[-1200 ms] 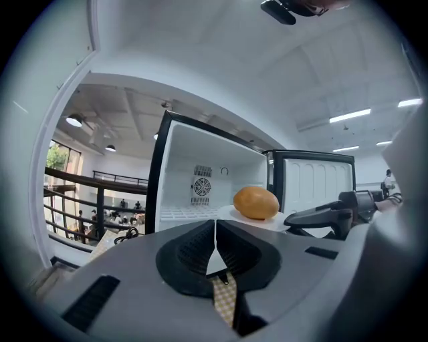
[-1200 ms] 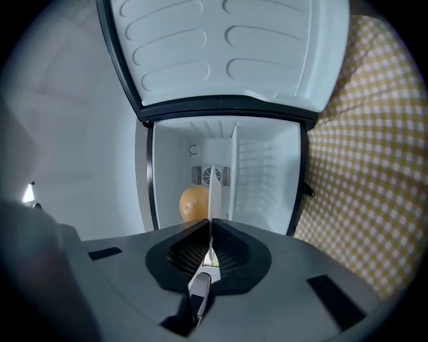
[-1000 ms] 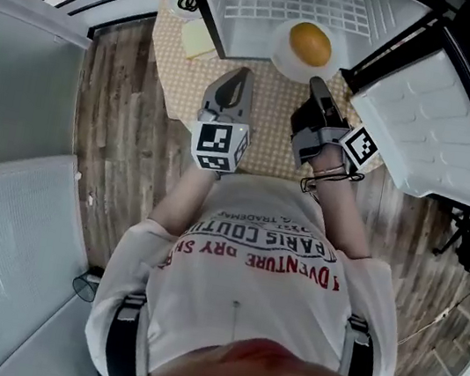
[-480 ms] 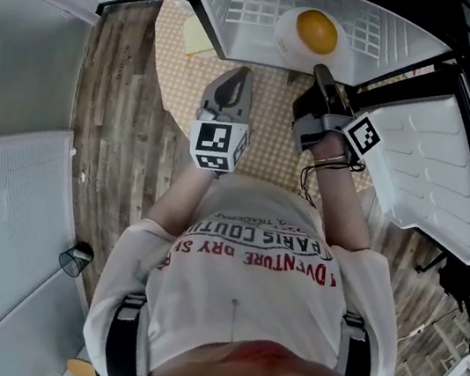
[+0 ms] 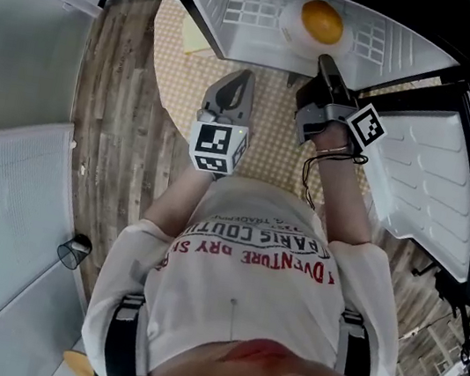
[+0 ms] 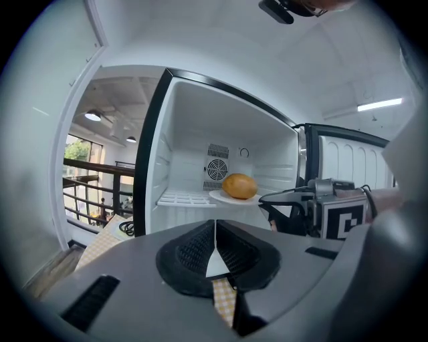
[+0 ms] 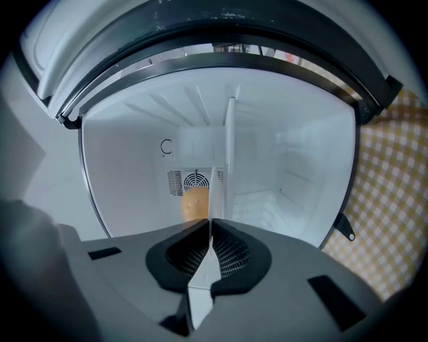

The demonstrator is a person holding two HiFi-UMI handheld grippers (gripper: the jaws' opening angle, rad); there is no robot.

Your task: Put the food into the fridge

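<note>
A yellow-orange rounded food (image 5: 321, 20) lies on a white plate (image 5: 289, 26) on the shelf inside the open fridge (image 5: 239, 0). My right gripper (image 5: 326, 62) reaches to the plate's near rim and is shut on it. In the right gripper view the rim (image 7: 229, 153) runs edge-on out from between the pads, with the food (image 7: 194, 202) behind. My left gripper (image 5: 242, 75) hangs shut and empty over the table, short of the fridge. From the left gripper view the food (image 6: 239, 186), the plate (image 6: 219, 196) and the right gripper (image 6: 265, 198) show ahead of the left gripper (image 6: 215, 224).
The fridge door (image 5: 425, 170) stands swung open on the right. A round table with a yellow checkered cloth (image 5: 182, 76) lies under both grippers, with a pale pad (image 5: 197, 38) and a dark cable (image 6: 127, 228) on it. White cabinets (image 5: 25, 58) stand at the left.
The plate with the food has gone from the shelf's front edge deeper into the fridge, my right gripper following it forward. The left gripper has barely moved.
</note>
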